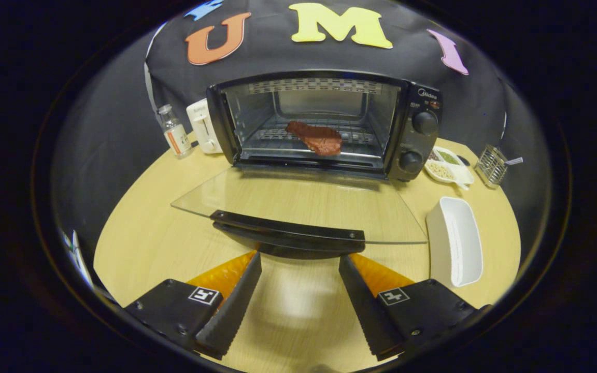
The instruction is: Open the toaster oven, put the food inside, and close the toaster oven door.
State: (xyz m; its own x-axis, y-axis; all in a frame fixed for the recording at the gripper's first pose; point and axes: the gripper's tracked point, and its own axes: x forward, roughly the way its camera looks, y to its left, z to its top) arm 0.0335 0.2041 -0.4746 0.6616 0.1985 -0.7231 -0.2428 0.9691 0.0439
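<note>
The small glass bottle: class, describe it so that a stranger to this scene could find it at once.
Start at the open toaster oven on the table. Left of it stands a white appliance, then the small glass bottle. It alone is clear, with an orange label.

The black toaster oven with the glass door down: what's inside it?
Inside the black toaster oven, a reddish-brown slab of meat lies on the wire rack. The open gripper hovers just before the glass door's handle, empty.
</note>
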